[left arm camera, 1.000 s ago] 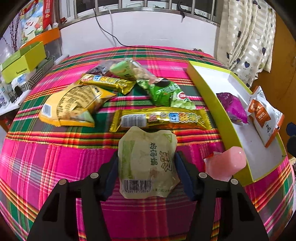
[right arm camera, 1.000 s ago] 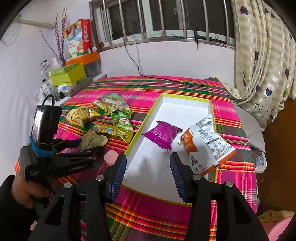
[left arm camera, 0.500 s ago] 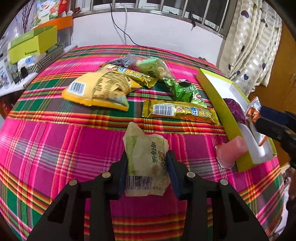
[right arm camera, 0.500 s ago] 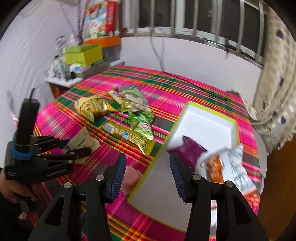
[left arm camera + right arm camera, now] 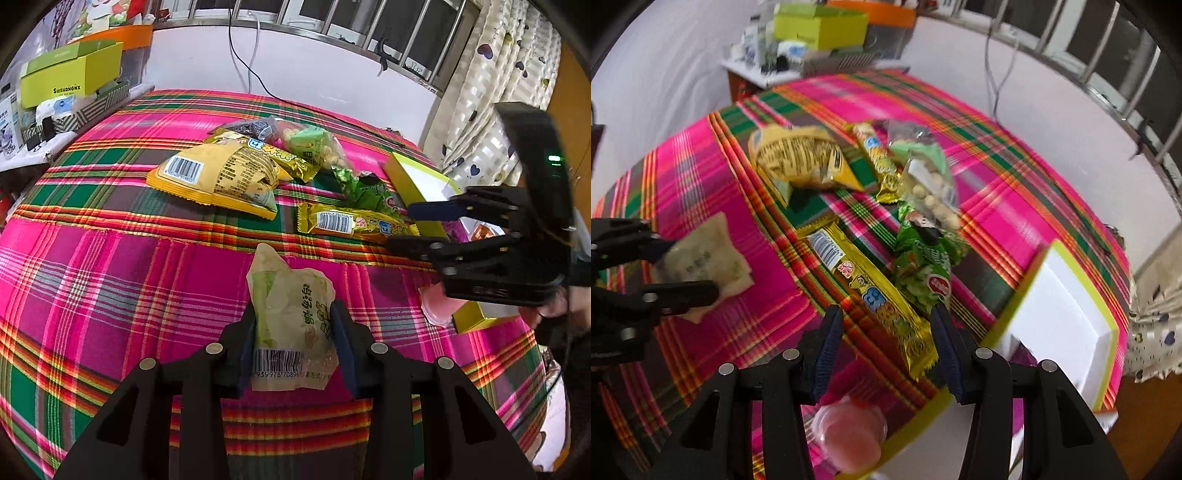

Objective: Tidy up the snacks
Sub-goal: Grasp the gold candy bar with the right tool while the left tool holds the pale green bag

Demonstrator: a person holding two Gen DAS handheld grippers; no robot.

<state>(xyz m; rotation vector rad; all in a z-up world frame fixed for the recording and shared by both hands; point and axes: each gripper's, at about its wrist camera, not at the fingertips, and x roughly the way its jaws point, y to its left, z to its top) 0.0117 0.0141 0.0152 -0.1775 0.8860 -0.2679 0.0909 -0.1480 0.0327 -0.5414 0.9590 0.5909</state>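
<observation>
On the plaid-covered table (image 5: 110,280), the left claw (image 5: 293,338) is clamped on the sides of a pale green snack pouch (image 5: 291,314), near its barcode end. The pouch looks light, soft and crinkly, so a hold across its middle seems safer than the flimsy sealed edge. The right claw (image 5: 886,347) hangs open over the long yellow bar packet (image 5: 871,291), gripping nothing. The green-rimmed tray (image 5: 1108,332) waits just beside.
</observation>
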